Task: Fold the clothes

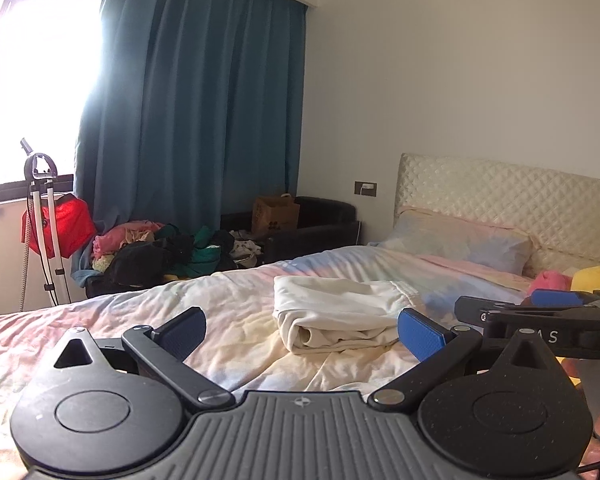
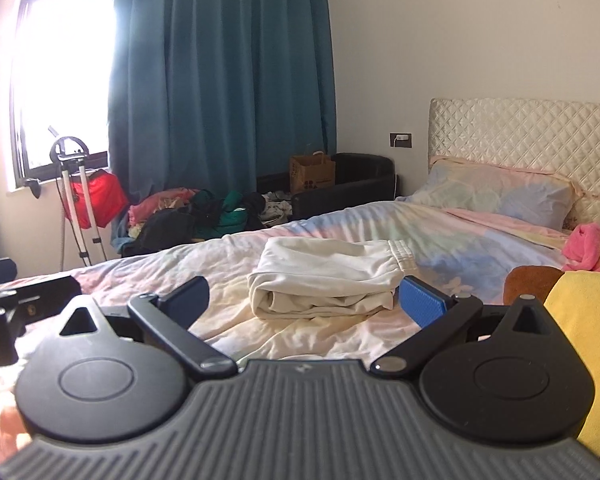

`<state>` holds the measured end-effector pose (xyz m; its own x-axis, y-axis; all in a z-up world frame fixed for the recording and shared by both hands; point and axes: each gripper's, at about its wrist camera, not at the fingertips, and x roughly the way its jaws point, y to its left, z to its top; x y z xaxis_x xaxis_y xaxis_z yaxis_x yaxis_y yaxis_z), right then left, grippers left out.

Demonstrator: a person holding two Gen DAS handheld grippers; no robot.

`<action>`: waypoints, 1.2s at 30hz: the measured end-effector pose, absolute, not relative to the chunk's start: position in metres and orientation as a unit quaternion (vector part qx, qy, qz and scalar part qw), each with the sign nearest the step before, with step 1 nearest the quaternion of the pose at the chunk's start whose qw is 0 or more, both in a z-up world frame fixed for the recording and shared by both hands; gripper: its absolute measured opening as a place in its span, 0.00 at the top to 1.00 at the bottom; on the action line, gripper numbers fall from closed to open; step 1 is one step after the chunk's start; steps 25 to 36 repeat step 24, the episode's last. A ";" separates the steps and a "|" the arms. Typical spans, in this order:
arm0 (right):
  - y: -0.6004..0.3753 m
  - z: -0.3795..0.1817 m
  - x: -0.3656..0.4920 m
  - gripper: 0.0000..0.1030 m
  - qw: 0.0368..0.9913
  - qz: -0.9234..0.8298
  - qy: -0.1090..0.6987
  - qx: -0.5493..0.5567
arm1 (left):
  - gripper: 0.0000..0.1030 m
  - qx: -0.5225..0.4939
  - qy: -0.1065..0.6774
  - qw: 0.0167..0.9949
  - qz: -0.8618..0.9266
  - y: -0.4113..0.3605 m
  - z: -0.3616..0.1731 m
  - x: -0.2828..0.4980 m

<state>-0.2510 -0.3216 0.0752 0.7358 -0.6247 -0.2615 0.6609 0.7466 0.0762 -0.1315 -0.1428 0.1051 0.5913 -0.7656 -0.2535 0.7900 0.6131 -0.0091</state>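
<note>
On the bed [image 1: 100, 332], left wrist view: a cream garment [image 1: 340, 316] lies folded into a compact stack at mid-distance, well apart from the pillow [image 1: 460, 240] at the far right. The rolled fold edge faces near; an elastic waistband sits at the far right corner. The left gripper [image 1: 302, 330] hangs short of the stack with its fingers [image 1: 420, 334] spread wide and nothing between them. At the right edge the right gripper [image 1: 540, 308] shows side-on; its state cannot be read from this view. A heap of unfolded clothes [image 1: 152, 252] lies beyond the far left side of the bed, beneath the curtain [image 1: 196, 100].

Right wrist view: the garment [image 2: 328, 280] sits directly ahead on the bed [image 2: 140, 280], the waistband [image 2: 400, 254] at its far right. The right gripper [image 2: 304, 304] is just short of the near edge, fingers [image 2: 422, 304] apart and empty. The left gripper [image 2: 20, 304] intrudes at the left edge. A yellow plush [image 2: 588, 320] lies at the near right.

Handling judgement: the garment appears light, soft and limp, not fragile; layers will likely slide over one another and sag if lifted at one point. Take hold at both ends of the near rolled edge, pinching all layers together, one gripper per end. The stack appears complete or nearly so.
</note>
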 end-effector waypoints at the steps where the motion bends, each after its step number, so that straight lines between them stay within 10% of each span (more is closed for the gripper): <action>1: -0.321 0.074 -0.250 0.00 0.928 -0.348 0.111 0.080 | 0.00 0.052 0.118 0.891 -0.436 -0.143 0.104 -0.130; 36: -0.321 0.070 -0.250 0.00 0.925 -0.350 0.124 0.082 | 0.00 0.047 0.137 0.891 -0.430 -0.143 0.096 -0.123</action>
